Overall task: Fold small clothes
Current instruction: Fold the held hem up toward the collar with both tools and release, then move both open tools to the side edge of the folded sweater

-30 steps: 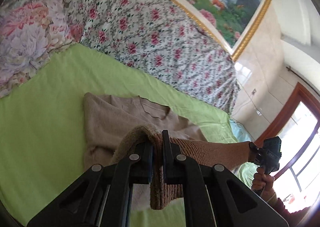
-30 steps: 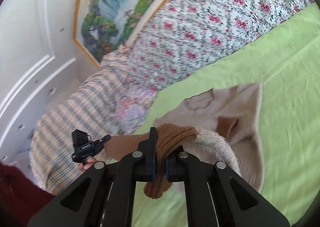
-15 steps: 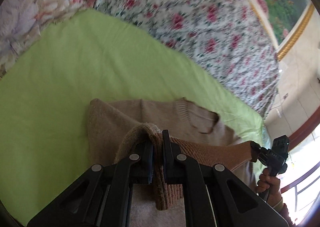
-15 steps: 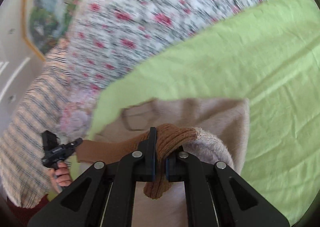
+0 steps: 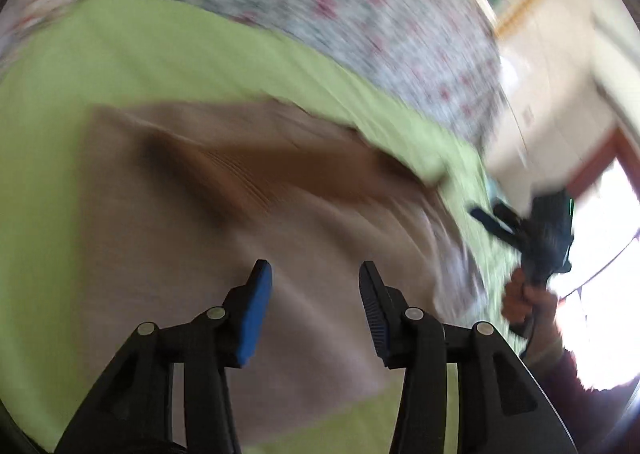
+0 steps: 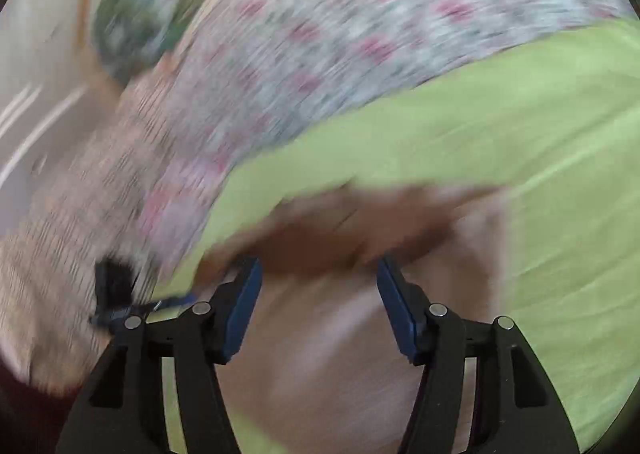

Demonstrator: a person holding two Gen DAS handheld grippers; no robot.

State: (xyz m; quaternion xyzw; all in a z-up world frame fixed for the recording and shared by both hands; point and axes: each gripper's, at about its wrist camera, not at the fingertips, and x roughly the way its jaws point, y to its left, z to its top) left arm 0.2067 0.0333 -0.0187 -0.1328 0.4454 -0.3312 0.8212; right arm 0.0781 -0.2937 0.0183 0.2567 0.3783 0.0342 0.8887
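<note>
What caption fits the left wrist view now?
Left gripper open above the beige sweater on the green sheet, motion-blurred.

Left gripper & right gripper: black w/ blue pads, silver screws; bare hand mid-right, dark red sleeve.

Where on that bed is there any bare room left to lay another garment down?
Bare green sheet lies right of the beige sweater, up to the floral quilt. Another strip lies left of the sweater. The middle is taken by the sweater, with both grippers over it.
</note>
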